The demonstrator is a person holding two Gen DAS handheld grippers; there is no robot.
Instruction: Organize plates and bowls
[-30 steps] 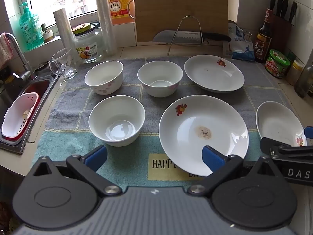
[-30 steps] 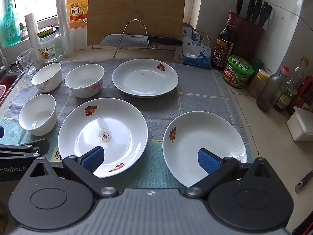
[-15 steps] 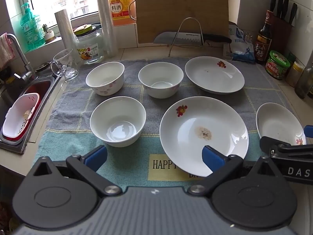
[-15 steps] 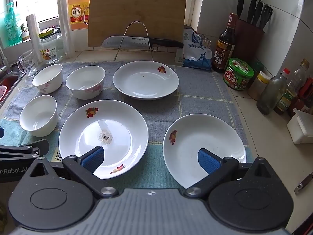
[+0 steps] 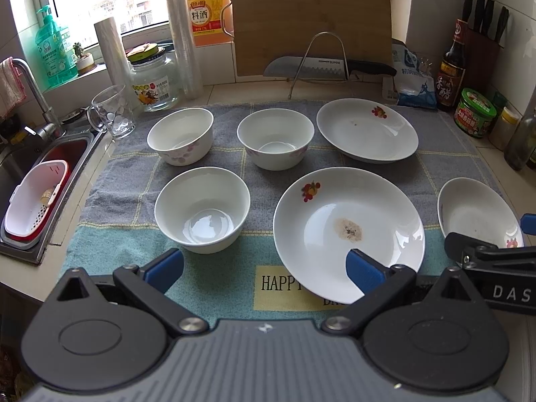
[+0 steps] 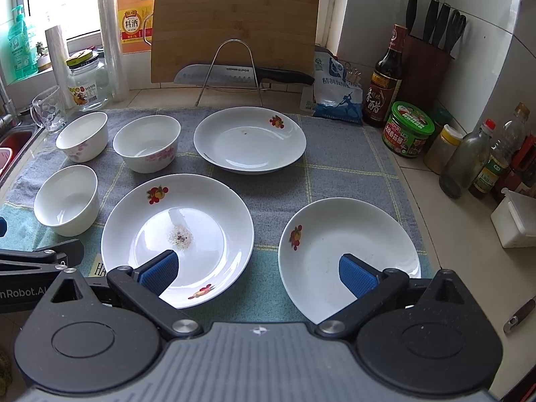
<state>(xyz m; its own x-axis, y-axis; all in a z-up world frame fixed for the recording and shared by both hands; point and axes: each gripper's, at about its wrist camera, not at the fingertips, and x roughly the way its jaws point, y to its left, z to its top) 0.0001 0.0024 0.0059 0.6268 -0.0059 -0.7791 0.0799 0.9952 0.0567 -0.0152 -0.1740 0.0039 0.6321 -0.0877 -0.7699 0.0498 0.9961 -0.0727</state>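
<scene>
Three white bowls stand on a towel: a near bowl (image 5: 202, 209) (image 6: 67, 199), a far-left bowl (image 5: 181, 135) (image 6: 82, 136) and a far-middle bowl (image 5: 275, 142) (image 6: 146, 143). Three white plates with fruit prints lie to their right: a middle plate (image 5: 348, 231) (image 6: 177, 234) with a brown stain, a far plate (image 5: 366, 129) (image 6: 249, 140) and a right plate (image 6: 348, 254) (image 5: 475, 214). My left gripper (image 5: 264, 269) is open, above the towel's near edge. My right gripper (image 6: 258, 271) is open too, between the middle and right plates. Neither holds anything.
The grey and teal towel (image 5: 214, 278) covers the counter. A sink (image 5: 37, 181) with a red and white basket is at the left. A glass mug (image 5: 112, 112), jar, cutting board (image 6: 234, 26) with a knife on a rack, bottles (image 6: 385, 77) and jars line the back and right.
Both grippers have drifted slightly back and up, so the dishes sit a little lower in view. Both stay open. No dish has moved.
</scene>
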